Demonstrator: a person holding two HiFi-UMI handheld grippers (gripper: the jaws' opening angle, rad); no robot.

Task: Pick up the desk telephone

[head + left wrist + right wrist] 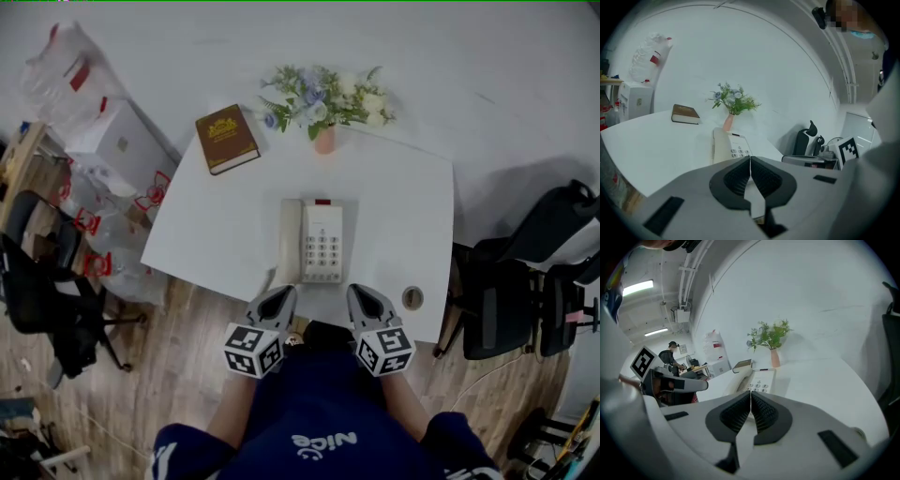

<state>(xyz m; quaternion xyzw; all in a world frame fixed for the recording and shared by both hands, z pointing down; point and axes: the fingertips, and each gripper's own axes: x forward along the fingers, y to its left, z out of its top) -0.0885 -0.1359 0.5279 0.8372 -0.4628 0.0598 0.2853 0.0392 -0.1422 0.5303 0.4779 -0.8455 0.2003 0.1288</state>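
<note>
White worktop (pixel 398 202) bore the desk telephone (pixel 312 241), untouched near its front edge, left gripper (pixel 281 293) and right gripper (pixel 361 292) hovering just short (fingers (pixel 736 177) clenched on nothing), pickup not yet begun.

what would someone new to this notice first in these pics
A cream telephone sits near the front edge of the white table, with its handset on the left side in the head view. Just in front of it, the left gripper and right gripper point at it, both shut and empty. At the table's far edge are a vase of flowers and, to its left, a brown book.
</note>
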